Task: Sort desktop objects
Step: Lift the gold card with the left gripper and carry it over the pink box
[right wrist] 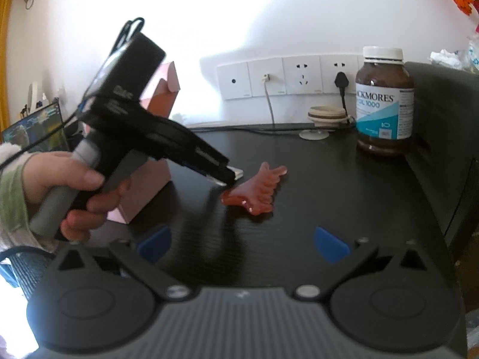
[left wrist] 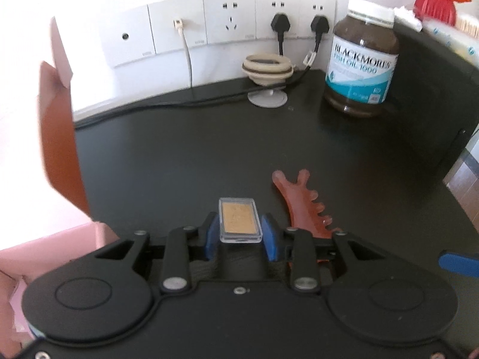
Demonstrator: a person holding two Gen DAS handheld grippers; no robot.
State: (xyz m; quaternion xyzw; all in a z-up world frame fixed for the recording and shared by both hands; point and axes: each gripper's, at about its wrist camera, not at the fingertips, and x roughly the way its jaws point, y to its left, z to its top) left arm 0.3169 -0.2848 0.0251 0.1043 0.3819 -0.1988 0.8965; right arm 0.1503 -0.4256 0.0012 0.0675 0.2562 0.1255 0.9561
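My left gripper [left wrist: 240,233] is shut on a small clear case with a gold card inside [left wrist: 239,220], held just above the black desk [left wrist: 179,155]. In the right wrist view the left gripper [right wrist: 229,176] shows from the side, with the case's edge [right wrist: 238,173] at its tip. A red-orange comb-shaped scraper [left wrist: 302,206] lies on the desk just right of the case; it also shows in the right wrist view [right wrist: 257,191]. My right gripper [right wrist: 242,242] is open and empty, low over the desk in front of the scraper.
A pink open box [left wrist: 60,155] stands at the left; it also shows in the right wrist view [right wrist: 155,149]. A brown fish-oil bottle [left wrist: 362,56] stands at the back right beside a dark raised block [left wrist: 434,95]. A cable-wound holder [left wrist: 268,70] and wall sockets [left wrist: 227,24] are behind.
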